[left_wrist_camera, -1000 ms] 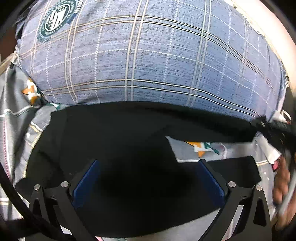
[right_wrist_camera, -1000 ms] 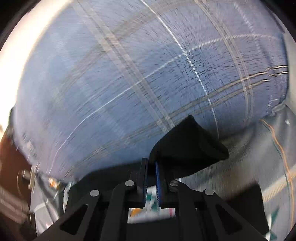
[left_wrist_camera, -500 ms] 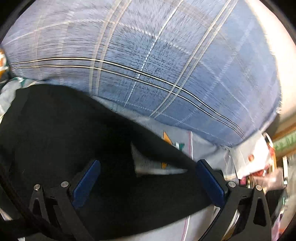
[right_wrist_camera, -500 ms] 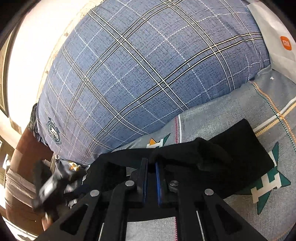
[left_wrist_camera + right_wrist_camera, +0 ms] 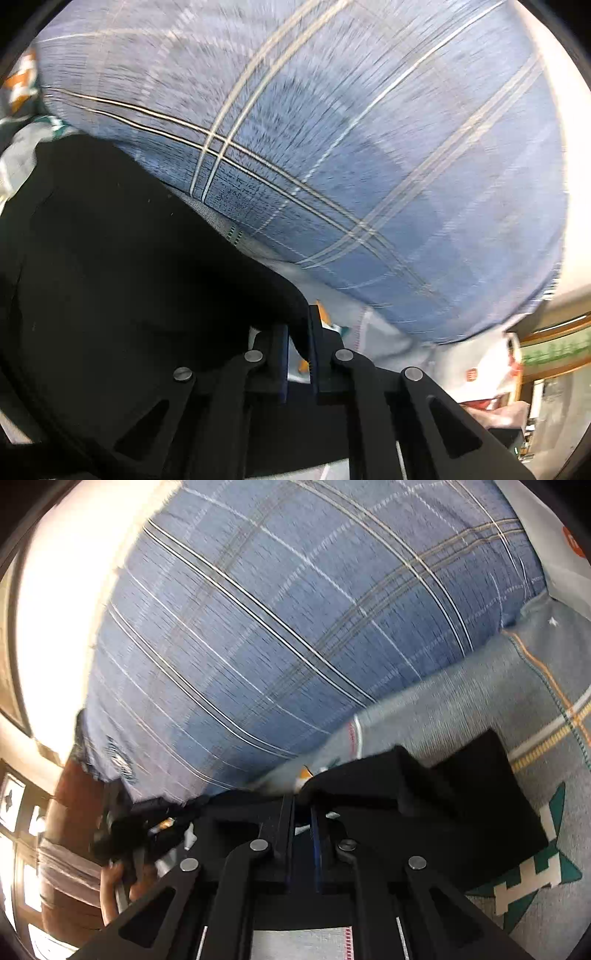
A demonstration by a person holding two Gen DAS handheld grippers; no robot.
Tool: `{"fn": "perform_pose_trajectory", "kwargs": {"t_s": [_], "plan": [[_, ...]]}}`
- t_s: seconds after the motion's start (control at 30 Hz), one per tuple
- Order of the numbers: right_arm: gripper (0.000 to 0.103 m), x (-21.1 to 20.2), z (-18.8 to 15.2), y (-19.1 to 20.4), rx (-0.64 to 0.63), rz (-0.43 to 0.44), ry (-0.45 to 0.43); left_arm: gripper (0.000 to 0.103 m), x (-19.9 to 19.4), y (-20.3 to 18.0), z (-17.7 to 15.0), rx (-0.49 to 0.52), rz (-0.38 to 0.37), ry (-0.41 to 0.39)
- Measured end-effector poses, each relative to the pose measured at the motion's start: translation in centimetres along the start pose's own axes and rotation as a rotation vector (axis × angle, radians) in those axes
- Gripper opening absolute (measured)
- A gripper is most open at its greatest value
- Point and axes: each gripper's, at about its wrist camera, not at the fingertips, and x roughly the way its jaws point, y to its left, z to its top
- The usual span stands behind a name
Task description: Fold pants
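The black pants (image 5: 122, 266) lie on a grey patterned bedsheet in front of a big blue plaid pillow. In the left wrist view my left gripper (image 5: 298, 332) is shut on a raised edge of the black cloth. In the right wrist view my right gripper (image 5: 303, 812) is shut on another edge of the pants (image 5: 443, 805), which spread folded to the right on the sheet. The left gripper (image 5: 122, 827) and the hand holding it show at the lower left of the right wrist view.
The blue plaid pillow (image 5: 369, 147) (image 5: 295, 627) fills the space right behind the pants. The grey sheet (image 5: 461, 705) has green and orange star patterns. A white bag (image 5: 565, 554) lies at the far right. Cluttered items (image 5: 491, 373) sit beyond the bed's edge.
My left gripper was open over the pants and has shut on an edge of them. Both views have swung, and the right gripper keeps its hold on the cloth.
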Motion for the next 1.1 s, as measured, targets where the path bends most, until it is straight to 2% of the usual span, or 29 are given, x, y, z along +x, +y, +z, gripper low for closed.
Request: {"fn": "perform_pose_trajectory", "kwargs": {"t_s": [0.07,0.13,0.23,0.3,0.4,0.43,0.5,0.63,0.73,0.83,0.93,1.0,1.1], "plan": [[0.008,-0.4,0.1,0.3,-0.029,0.017,-0.008,0.008,-1.3,0.7,-2.5,-0.004,-0.005,-0.03],[0.008,-0.6,0.0,0.1,-0.038,0.001,-0.002,0.008,-2.0,1.7,-5.3,-0.022,-0.015,-0.026],[0.008,-1.8,-0.4,-0.2,-0.044,0.034,-0.012,0.008,-2.4,2.6,-8.2,-0.032,-0.052,-0.022],[0.008,-3.1,-0.3,0.9,-0.127,0.039,-0.056,0.008,-2.1,2.4,-9.1,-0.038,-0.069,-0.021],[0.008,-4.7,0.3,2.1,-0.185,0.122,-0.1,0.008,-1.6,1.3,-9.6,0.023,-0.037,-0.032],[0.008,-5.1,0.3,2.4,-0.215,0.118,-0.112,0.008,-1.7,1.2,-9.7,0.034,-0.027,-0.025],[0.008,-5.0,-0.1,1.5,-0.185,0.076,-0.092,0.008,-1.7,1.1,-10.5,0.066,-0.007,-0.007],[0.008,-3.3,-2.2,-3.5,0.003,-0.051,0.053,0.008,-1.0,2.0,-12.4,0.135,0.026,0.033],[0.008,-2.6,-3.5,-6.1,0.092,-0.083,0.115,0.008,0.2,2.9,-13.2,0.108,0.031,0.07],[0.008,-2.2,-3.8,-6.4,0.091,-0.118,0.123,0.008,0.8,2.9,-13.7,0.103,0.035,0.077],[0.008,-3.1,-3.3,-6.0,0.069,-0.108,0.09,0.008,0.6,2.5,-13.7,0.137,0.033,0.061],[0.008,-2.8,-3.3,-5.7,0.052,-0.153,0.099,0.008,1.3,2.4,-14.0,0.155,0.059,0.079],[0.008,-2.4,-3.6,-7.0,0.105,-0.235,0.136,0.008,1.9,2.4,-14.4,0.191,0.081,0.077]]}}
